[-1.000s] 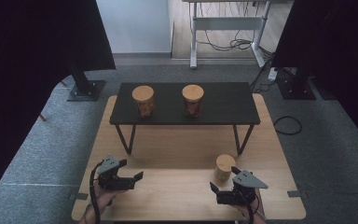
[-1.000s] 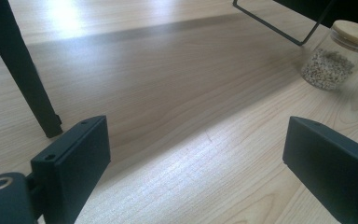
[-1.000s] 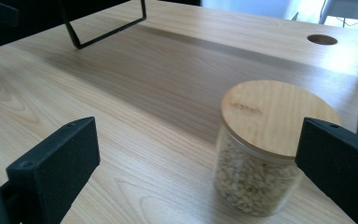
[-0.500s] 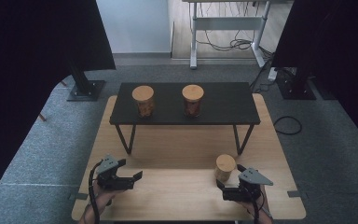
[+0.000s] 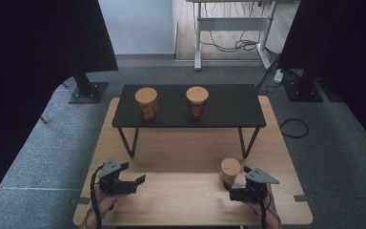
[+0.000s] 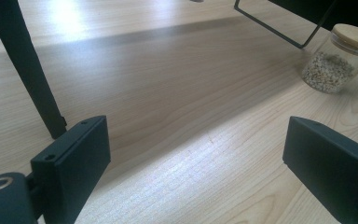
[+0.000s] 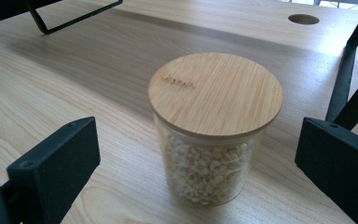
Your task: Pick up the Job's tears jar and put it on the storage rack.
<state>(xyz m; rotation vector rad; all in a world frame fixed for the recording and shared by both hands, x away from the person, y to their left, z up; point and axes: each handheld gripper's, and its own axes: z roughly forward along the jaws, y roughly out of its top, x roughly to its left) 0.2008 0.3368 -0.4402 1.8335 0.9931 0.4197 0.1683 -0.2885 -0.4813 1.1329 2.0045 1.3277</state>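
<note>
the jar stands upright on the wooden table, near its right front, just ahead of the right gripper. it is glass with a bamboo lid on and pale grains inside. the right gripper's jaws are spread wide, one to each side of the jar and clear of it. the left gripper rests low at the table's left front, jaws wide apart with only bare wood between them. two more jars stand on the black stand farther back.
</note>
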